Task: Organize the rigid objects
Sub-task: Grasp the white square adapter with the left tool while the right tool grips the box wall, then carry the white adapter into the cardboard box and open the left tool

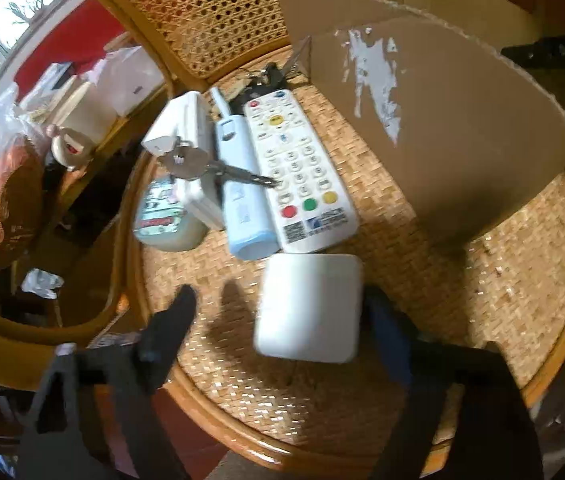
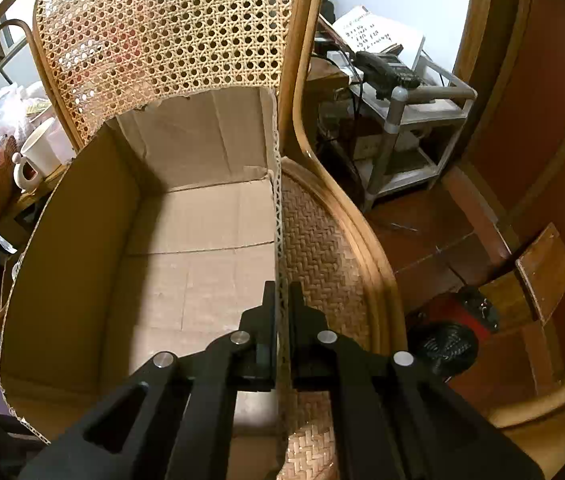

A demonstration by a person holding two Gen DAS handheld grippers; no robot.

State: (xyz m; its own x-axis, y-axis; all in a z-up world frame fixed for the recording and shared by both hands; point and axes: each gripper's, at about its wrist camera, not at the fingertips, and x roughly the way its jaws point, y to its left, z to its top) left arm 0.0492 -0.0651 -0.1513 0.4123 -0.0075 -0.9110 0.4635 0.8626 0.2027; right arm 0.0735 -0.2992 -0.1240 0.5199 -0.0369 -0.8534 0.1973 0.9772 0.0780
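While the left gripper (image 1: pixel 278 312) stands open around a white case (image 1: pixel 309 307) at lower centre on the chair seat (image 1: pixel 502 280), right gripper (image 2: pixel 281 296) is clamped on cardboard box (image 2: pixel 186 216) wall, frame centre.

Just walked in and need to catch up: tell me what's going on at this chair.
A person with a gripper in each hand is sorting small items on a wicker chair seat into a cardboard box. The right gripper is clamped on the box's side wall, steadying it; the box looks empty. The left gripper straddles a small white case, not yet gripping it. A remote, keys and other white items wait behind.
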